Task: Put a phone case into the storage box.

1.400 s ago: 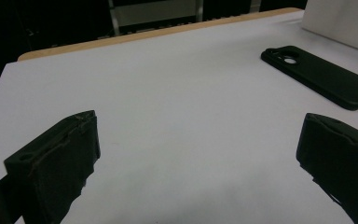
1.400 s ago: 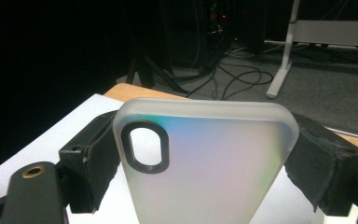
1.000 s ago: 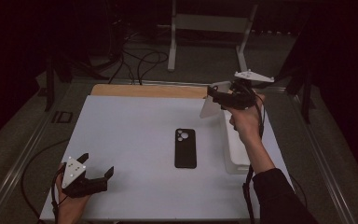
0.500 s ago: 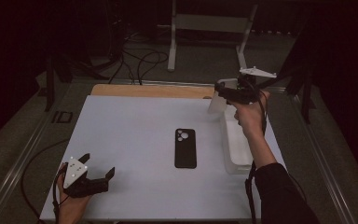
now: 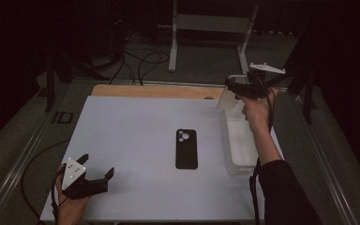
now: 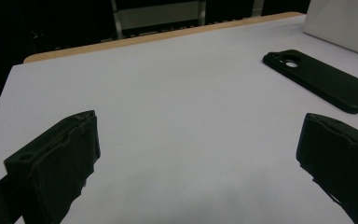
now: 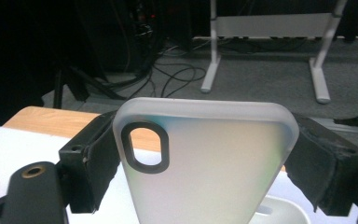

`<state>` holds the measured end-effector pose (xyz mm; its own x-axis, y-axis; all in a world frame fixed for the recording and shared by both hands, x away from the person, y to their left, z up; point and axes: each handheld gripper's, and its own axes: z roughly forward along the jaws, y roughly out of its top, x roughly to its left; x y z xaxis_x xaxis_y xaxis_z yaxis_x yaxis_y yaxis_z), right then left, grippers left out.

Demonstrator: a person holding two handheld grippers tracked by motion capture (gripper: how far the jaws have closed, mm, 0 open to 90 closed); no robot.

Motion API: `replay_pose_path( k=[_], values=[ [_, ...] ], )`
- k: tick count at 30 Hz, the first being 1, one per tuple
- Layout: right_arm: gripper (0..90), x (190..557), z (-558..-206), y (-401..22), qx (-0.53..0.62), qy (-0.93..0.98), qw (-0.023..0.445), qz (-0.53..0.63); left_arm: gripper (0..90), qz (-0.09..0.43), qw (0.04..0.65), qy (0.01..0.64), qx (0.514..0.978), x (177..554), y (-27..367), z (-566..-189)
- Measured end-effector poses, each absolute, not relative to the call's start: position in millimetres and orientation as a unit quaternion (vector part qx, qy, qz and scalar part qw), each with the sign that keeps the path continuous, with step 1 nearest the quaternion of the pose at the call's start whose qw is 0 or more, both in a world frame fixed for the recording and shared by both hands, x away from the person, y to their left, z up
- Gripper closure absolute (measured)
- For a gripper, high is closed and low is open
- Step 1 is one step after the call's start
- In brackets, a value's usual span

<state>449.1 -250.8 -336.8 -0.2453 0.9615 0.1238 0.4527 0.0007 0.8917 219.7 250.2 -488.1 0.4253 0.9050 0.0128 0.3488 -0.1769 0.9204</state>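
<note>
My right gripper (image 5: 230,90) hovers over the far end of a white tray (image 5: 230,151), shut on a frosted translucent phone case (image 5: 226,99). In the right gripper view the frosted case (image 7: 205,168) stands upright between the two black jaws, pinched at its side edges, with its oval camera cutout at upper left. A black phone case (image 5: 186,149) lies flat mid-table, camera holes at the far end. My left gripper (image 5: 96,166) rests low at the table's near left corner, open and holding nothing. The black case (image 6: 321,81) lies ahead and to the right of my left gripper (image 6: 198,158).
The white mat (image 5: 136,136) covers the table, and a wooden strip (image 5: 154,91) runs along its far edge. The tray's wall (image 6: 345,23) is in the left gripper view. Cables and a white stand (image 5: 206,28) sit on the floor beyond the table.
My right hand has drifted a little to the right with the frosted case still held. The left gripper and the black case have stayed put.
</note>
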Motion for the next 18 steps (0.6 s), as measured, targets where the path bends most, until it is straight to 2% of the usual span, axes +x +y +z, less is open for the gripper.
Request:
replay_pose_path(
  k=[18],
  values=[
    [16.8, 469, -358, -268, 0.592, 0.628, 0.311, 0.398, 0.2, 0.301, 0.463, 0.443, 0.706, 219, 250, -488]
  ],
)
